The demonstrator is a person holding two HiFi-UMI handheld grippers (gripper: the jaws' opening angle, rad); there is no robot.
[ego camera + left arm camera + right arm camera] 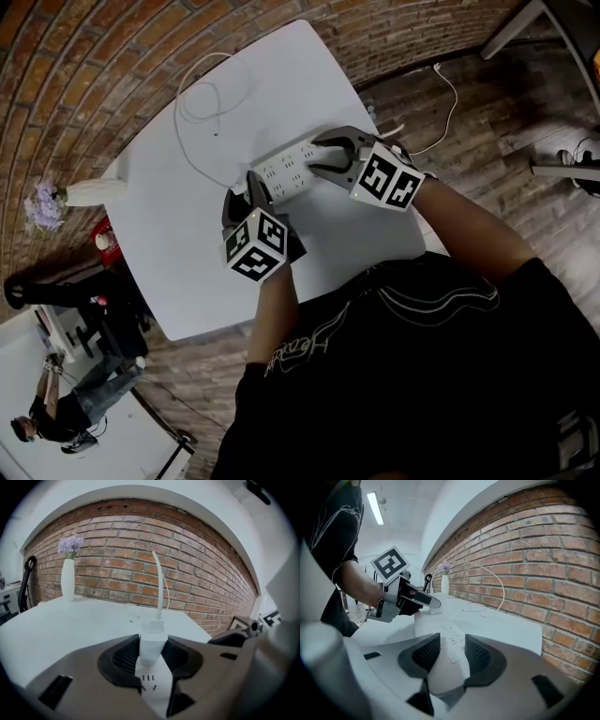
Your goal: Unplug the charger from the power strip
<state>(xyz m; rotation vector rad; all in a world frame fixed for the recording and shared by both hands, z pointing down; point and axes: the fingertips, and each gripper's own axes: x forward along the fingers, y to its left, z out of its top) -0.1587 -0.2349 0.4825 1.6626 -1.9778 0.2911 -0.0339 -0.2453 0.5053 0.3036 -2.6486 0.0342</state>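
Our left gripper [153,656] pinches the white charger [153,637] at lower centre; our right gripper [449,658] clamps the power strip's [433,631] end, jaws wide.

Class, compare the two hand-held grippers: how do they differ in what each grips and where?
The left hand-held gripper is closed on the upright charger; the right hand-held gripper is closed on the flat power strip itself. In the head view the left is at the strip's lower-left end, the right at its upper-right end. Both are shut on something white.
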